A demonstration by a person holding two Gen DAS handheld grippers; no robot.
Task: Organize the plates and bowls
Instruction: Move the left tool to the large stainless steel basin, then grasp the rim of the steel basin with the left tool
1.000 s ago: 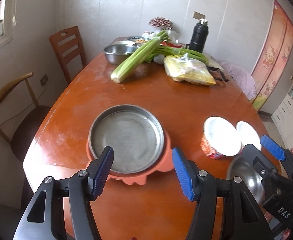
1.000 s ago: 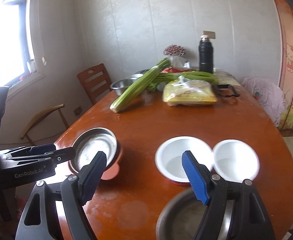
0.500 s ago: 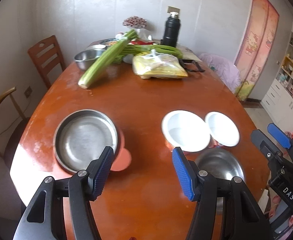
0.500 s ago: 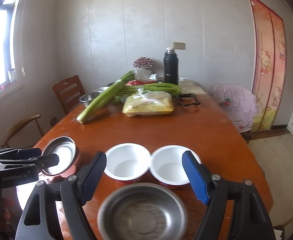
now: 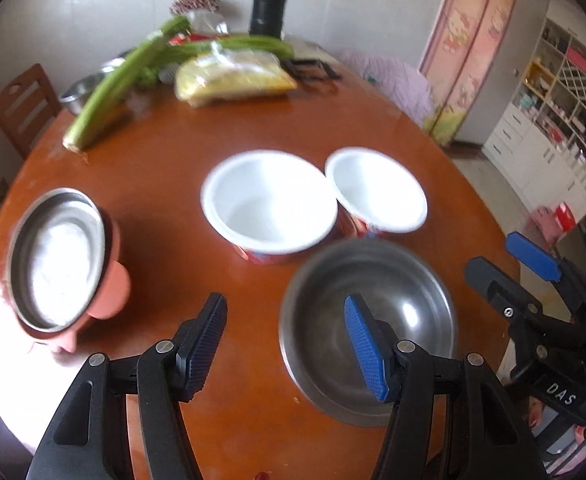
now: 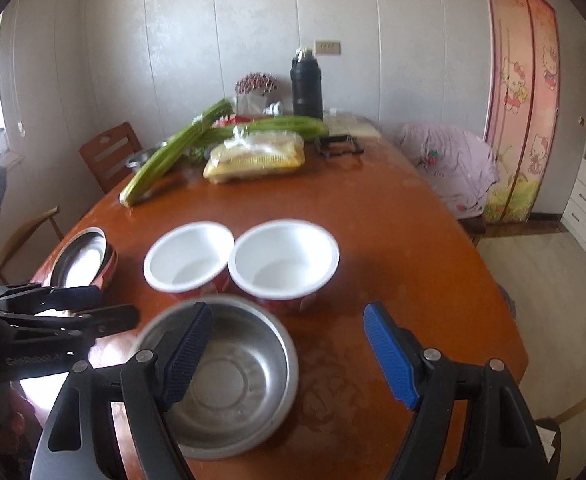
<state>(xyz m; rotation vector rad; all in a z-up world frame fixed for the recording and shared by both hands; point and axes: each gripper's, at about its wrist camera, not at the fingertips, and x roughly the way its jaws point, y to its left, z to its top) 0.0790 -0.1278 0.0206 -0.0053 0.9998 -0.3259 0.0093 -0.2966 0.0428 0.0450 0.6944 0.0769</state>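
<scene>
In the left wrist view the left gripper [image 5: 285, 344] hangs above the table [image 5: 373, 120] with jaws apart and nothing between them; its right finger stands over the steel bowl [image 5: 377, 312], with two white bowls [image 5: 271, 204] just behind it.

In the right wrist view the right gripper [image 6: 289, 354] is also apart and empty — I judge this an approach, not yet a grasp. Next, one jaw must straddle the steel bowl's rim.

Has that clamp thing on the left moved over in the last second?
Yes. The left gripper has swung rightward along the table, from over the steel plate on the pink dish towards the steel bowl.
</scene>
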